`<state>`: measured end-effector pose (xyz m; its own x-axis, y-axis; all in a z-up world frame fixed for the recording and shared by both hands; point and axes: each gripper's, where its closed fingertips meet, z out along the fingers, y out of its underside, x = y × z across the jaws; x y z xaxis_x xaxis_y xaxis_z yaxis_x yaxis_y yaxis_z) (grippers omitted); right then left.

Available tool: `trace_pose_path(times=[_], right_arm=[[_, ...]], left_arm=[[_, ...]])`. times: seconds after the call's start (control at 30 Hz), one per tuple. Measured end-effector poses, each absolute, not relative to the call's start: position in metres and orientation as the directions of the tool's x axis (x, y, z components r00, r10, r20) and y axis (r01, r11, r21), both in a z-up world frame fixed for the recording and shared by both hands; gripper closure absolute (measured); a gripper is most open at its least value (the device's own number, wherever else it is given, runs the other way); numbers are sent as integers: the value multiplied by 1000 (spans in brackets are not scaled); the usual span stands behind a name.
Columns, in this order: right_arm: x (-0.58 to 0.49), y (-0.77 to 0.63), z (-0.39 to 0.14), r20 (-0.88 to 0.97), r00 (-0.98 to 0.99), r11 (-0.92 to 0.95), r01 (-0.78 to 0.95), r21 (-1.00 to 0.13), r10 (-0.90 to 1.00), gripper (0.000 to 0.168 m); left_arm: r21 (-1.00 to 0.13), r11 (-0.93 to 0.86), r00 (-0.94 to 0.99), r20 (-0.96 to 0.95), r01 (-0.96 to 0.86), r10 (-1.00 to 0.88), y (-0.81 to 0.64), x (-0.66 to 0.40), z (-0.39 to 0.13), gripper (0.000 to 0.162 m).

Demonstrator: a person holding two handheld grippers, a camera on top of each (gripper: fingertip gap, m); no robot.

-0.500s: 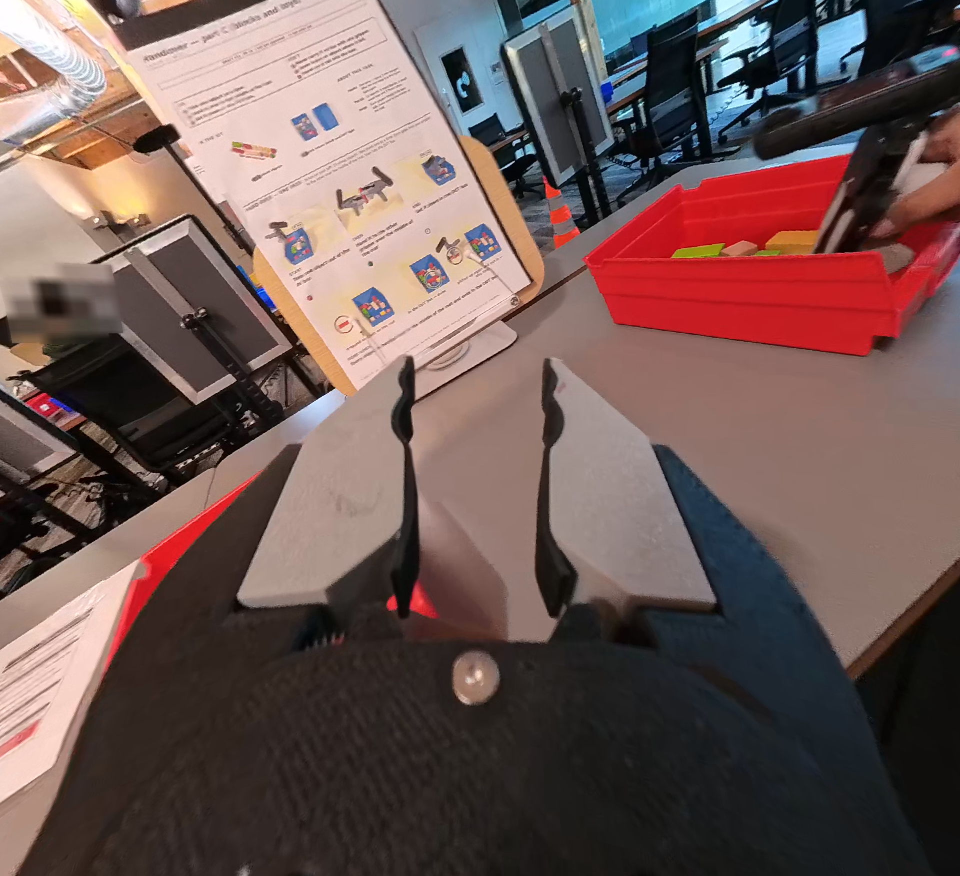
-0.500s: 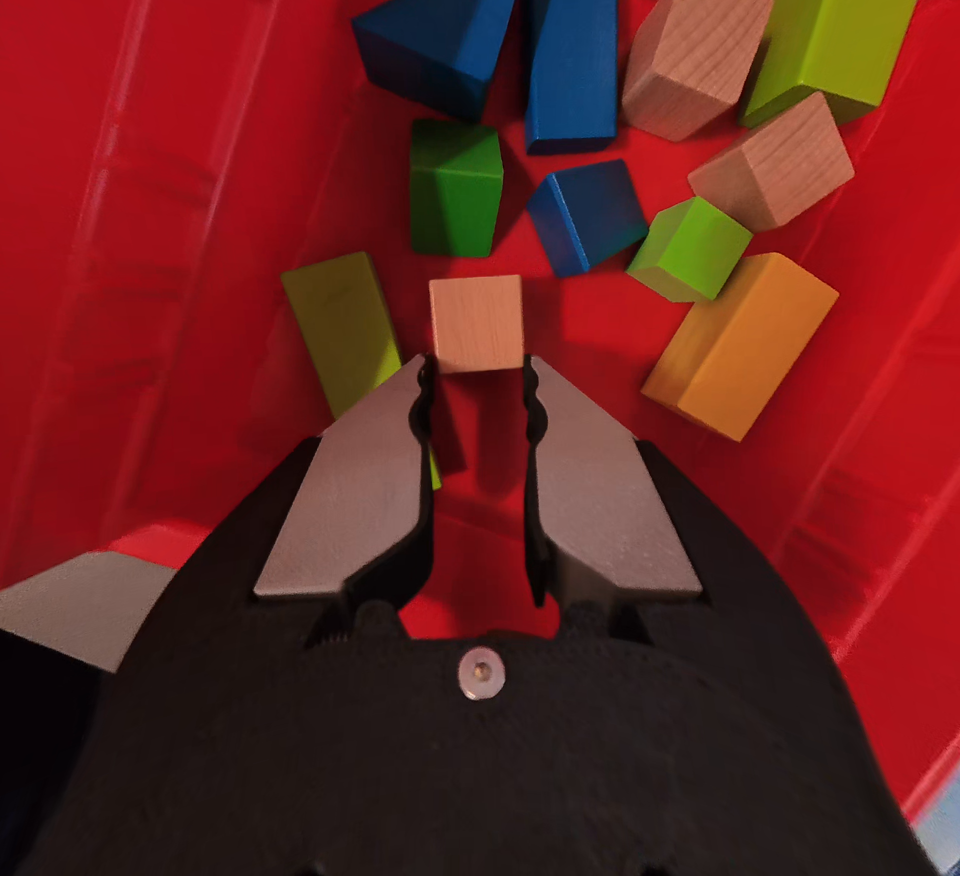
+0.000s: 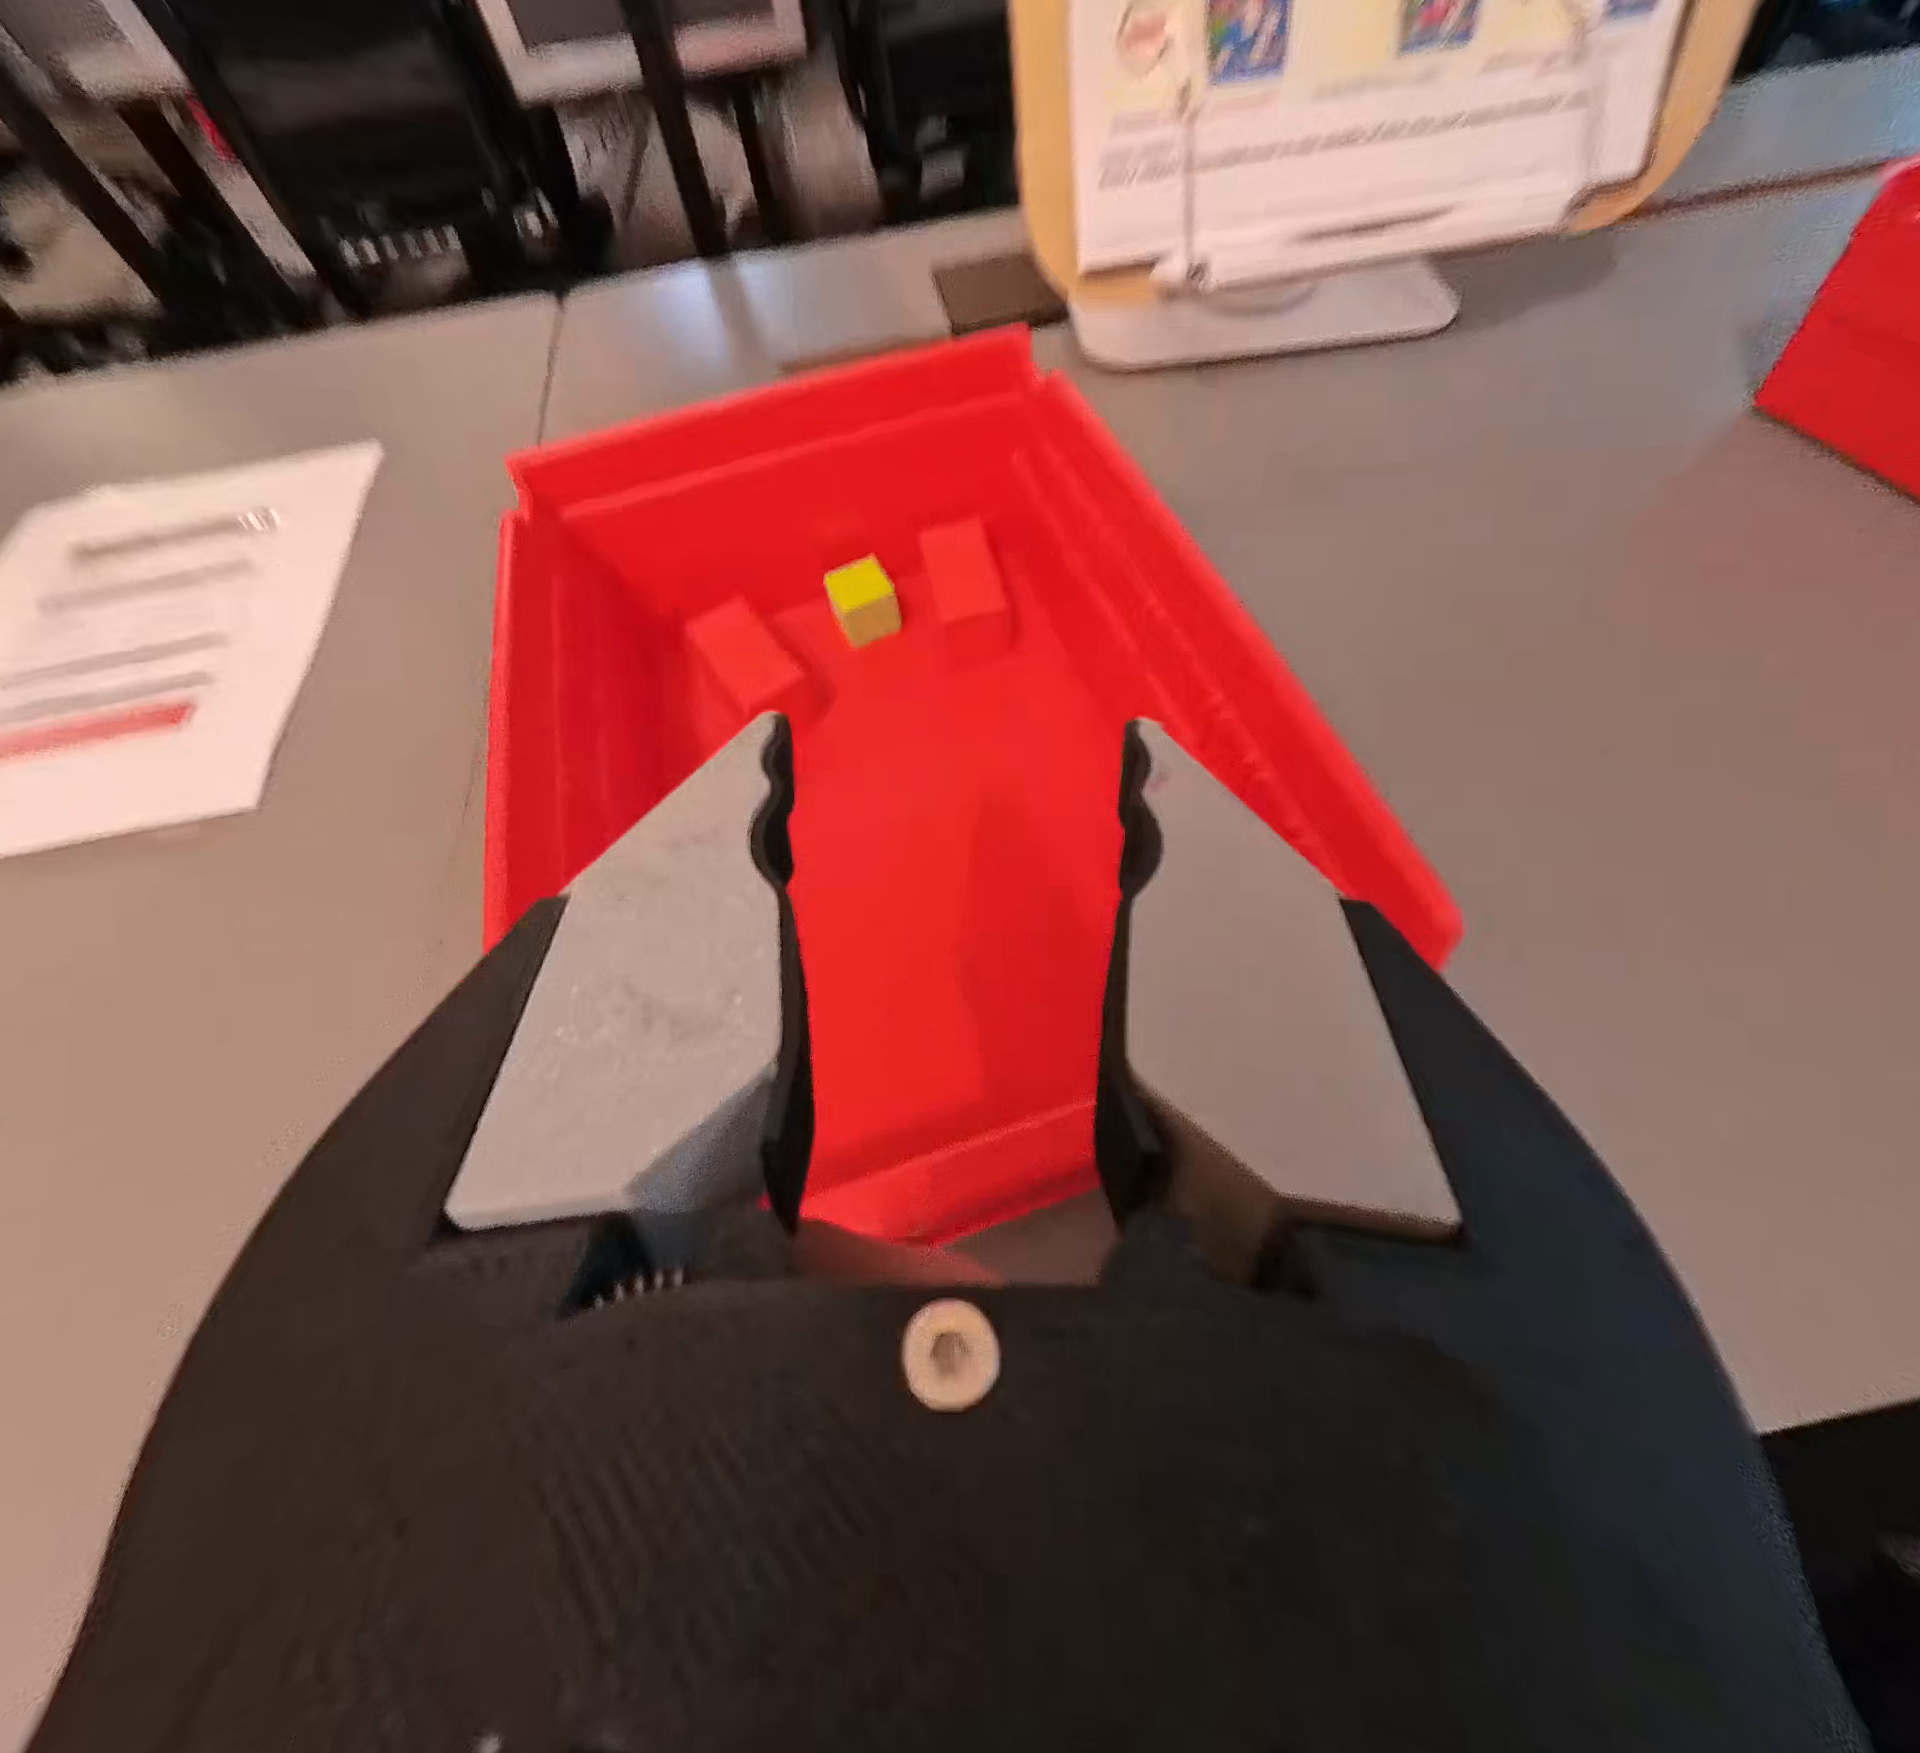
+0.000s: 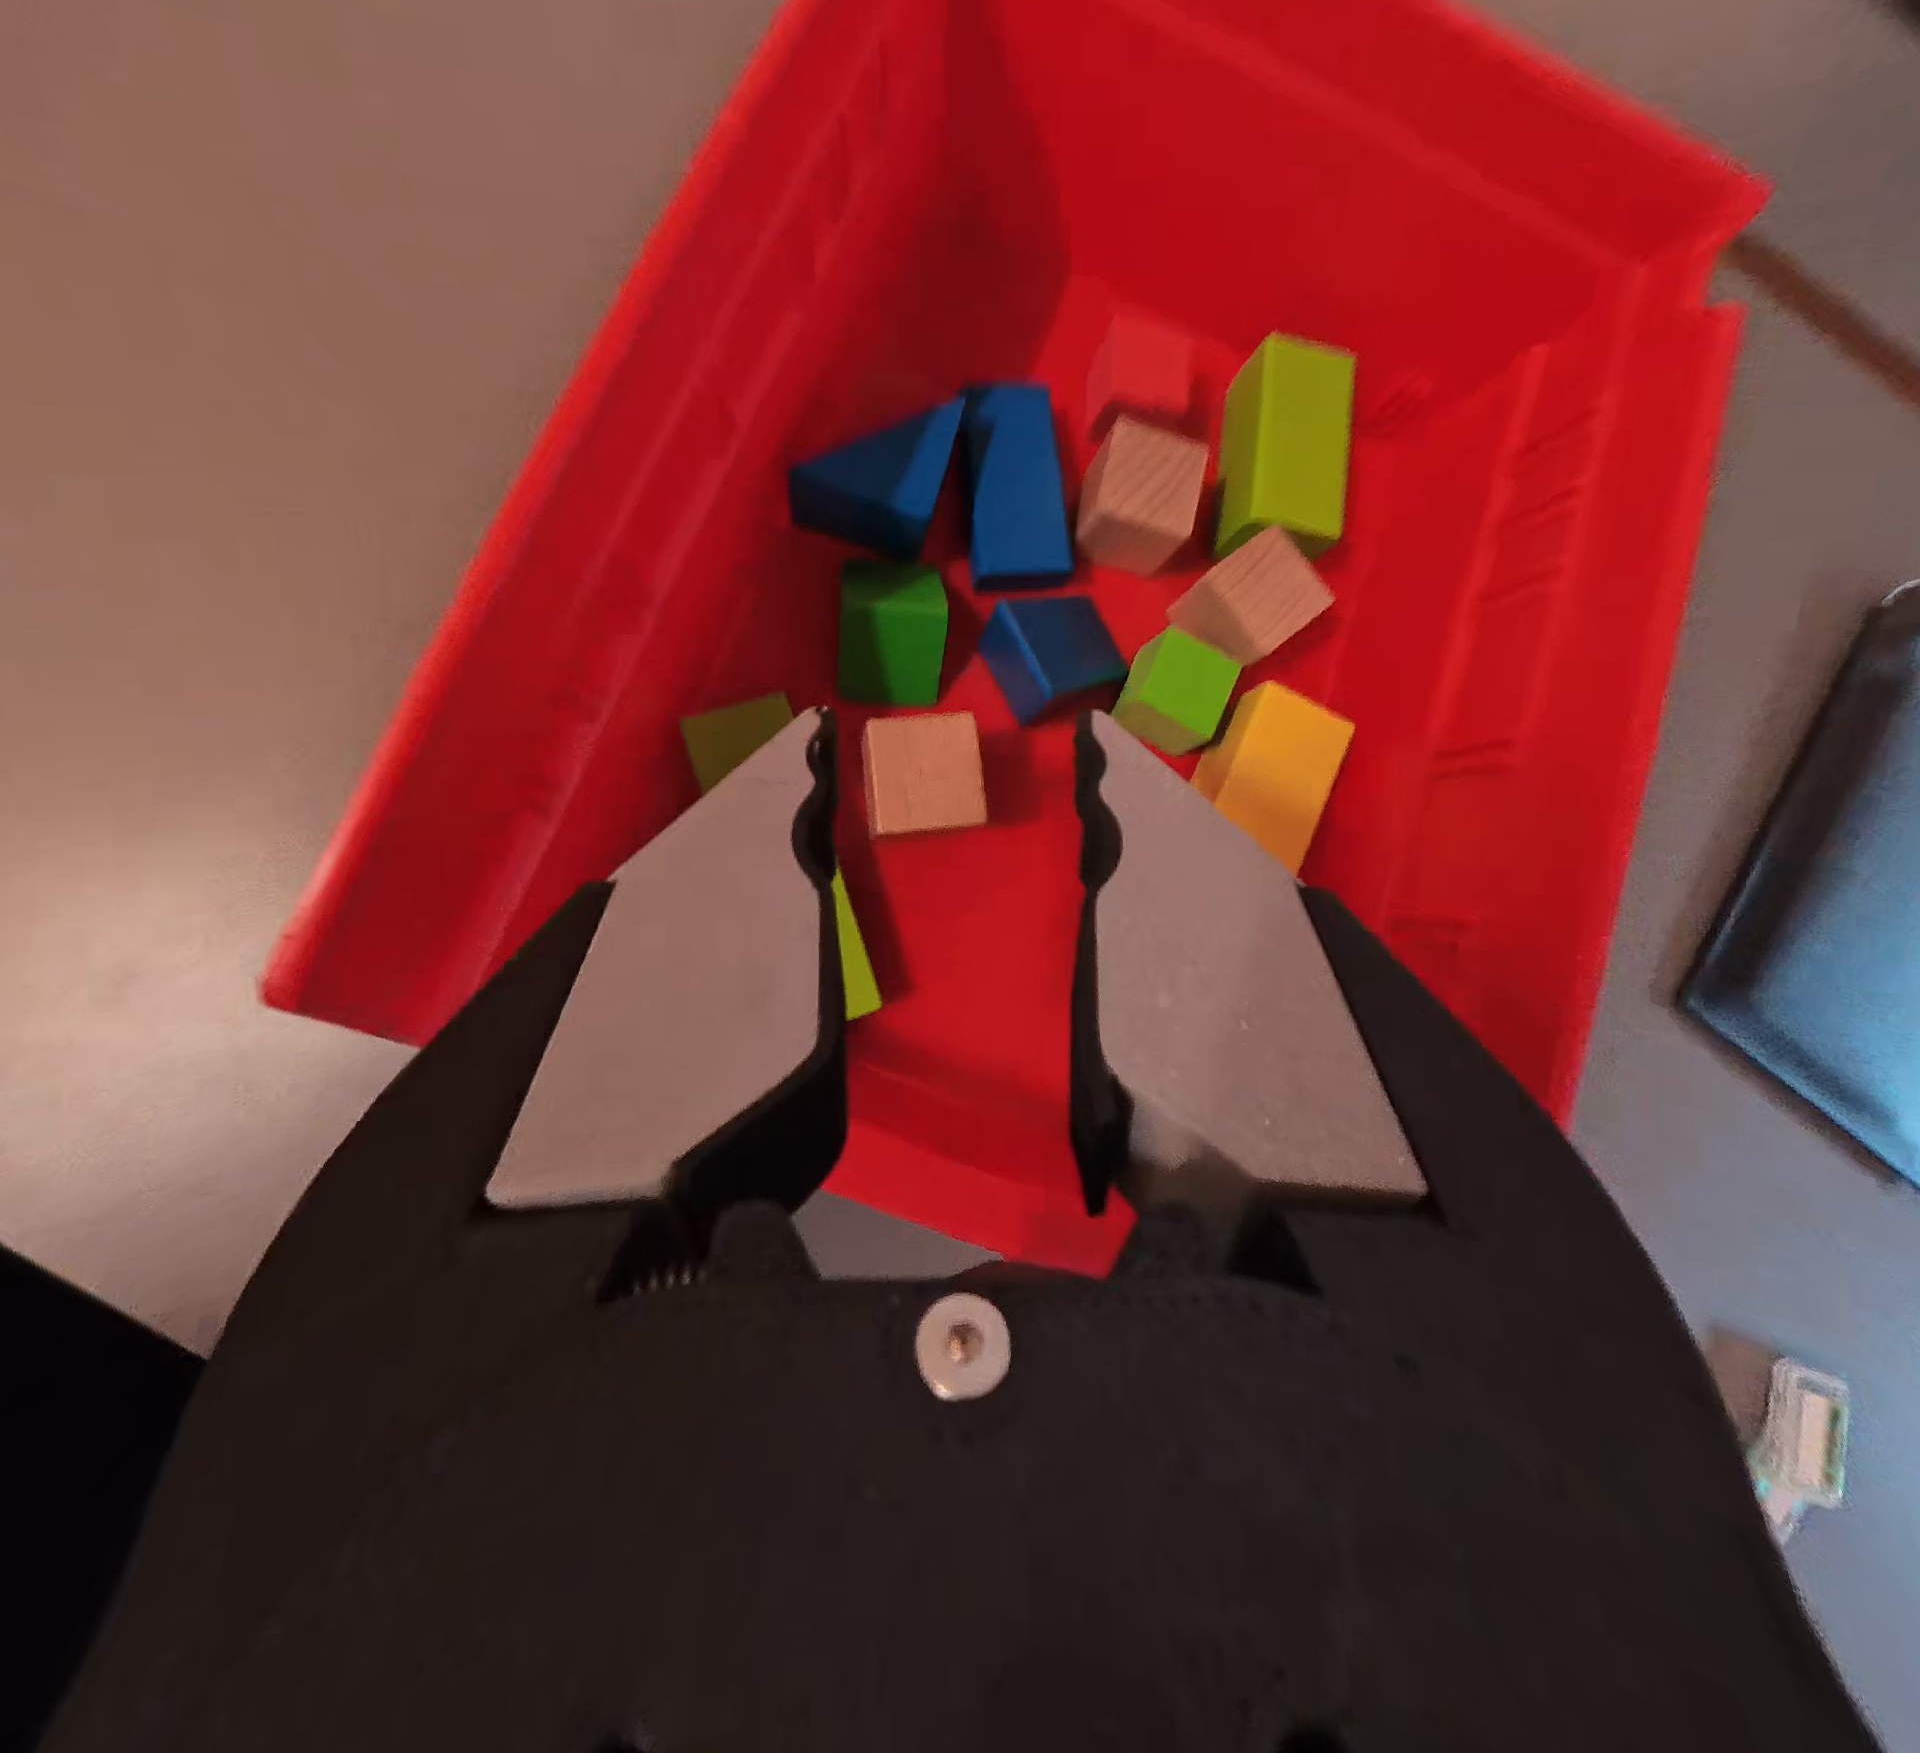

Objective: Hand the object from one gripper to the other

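Since nothing is held yet, the right gripper (image 4: 951, 747) hangs spread above the bin's (image 4: 665, 415) wooden cube (image 4: 923, 773) (likely its pick), while the left gripper (image 3: 954, 737) waits, likewise apart.

red bin (image 4: 665, 415): glossy plastic | natural cube (image 4: 923, 773): bare wood | table (image 3: 1558, 664): matt grey

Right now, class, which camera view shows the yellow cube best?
The left wrist view: the yellow cube sits in its red bin between two red blocks, unobstructed. The right wrist view shows a different bin and no yellow cube.
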<state>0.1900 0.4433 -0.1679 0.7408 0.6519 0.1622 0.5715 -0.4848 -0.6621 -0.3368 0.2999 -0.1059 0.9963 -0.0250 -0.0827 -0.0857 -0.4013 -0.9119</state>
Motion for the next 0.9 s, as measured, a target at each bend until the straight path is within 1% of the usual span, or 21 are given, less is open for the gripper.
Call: trace_pose_path(times=[0.1,0.23,0.27,0.33,0.37,0.43,0.5,0.6,0.67,0.7,0.73,0.83,0.9], right_arm=[[179,440,-142,169,737,-410,533,-740,655,129],[162,433,-115,187,725,-318,499,-806,663,133],[158,430,-111,192,720,-301,496,-814,667,134],[153,427,-106,207,712,-278,500,-820,671,136],[152,426,-105,217,709,-272,507,-818,671,136],[151,424,-105,234,704,-263,520,-812,671,137],[150,423,-104,243,699,-255,527,-811,672,137],[148,422,-103,242,691,-249,529,-811,682,137],[149,423,-103,248,691,-246,532,-810,679,136],[149,422,-103,248,690,-244,532,-811,680,137],[149,422,-102,247,689,-241,531,-813,682,137],[147,419,-98,244,682,-227,523,-821,689,137],[142,415,-95,240,672,-211,516,-830,701,138]], left_arm=[[-842,-538,999,-33,-51,-43,331,-364,-131,101],[-727,-687,999,-39,-10,26,380,-399,-161,102],[-700,-714,998,-23,21,51,391,-404,-169,102],[-638,-763,992,4,100,127,408,-417,-187,109],[-604,-785,986,11,138,165,415,-423,-197,110],[-532,-825,974,5,194,226,422,-431,-217,109],[-487,-841,962,-1,237,272,429,-436,-232,105],[-456,-845,952,20,279,304,437,-433,-249,103],[-438,-863,958,-16,251,287,440,-430,-260,104],[-459,-860,961,-42,223,272,443,-431,-258,121],[-464,-864,967,-50,199,249,445,-429,-258,128],[-472,-877,973,-142,93,180,445,-428,-253,129],[-529,-848,972,-183,31,150,446,-426,-238,129]])
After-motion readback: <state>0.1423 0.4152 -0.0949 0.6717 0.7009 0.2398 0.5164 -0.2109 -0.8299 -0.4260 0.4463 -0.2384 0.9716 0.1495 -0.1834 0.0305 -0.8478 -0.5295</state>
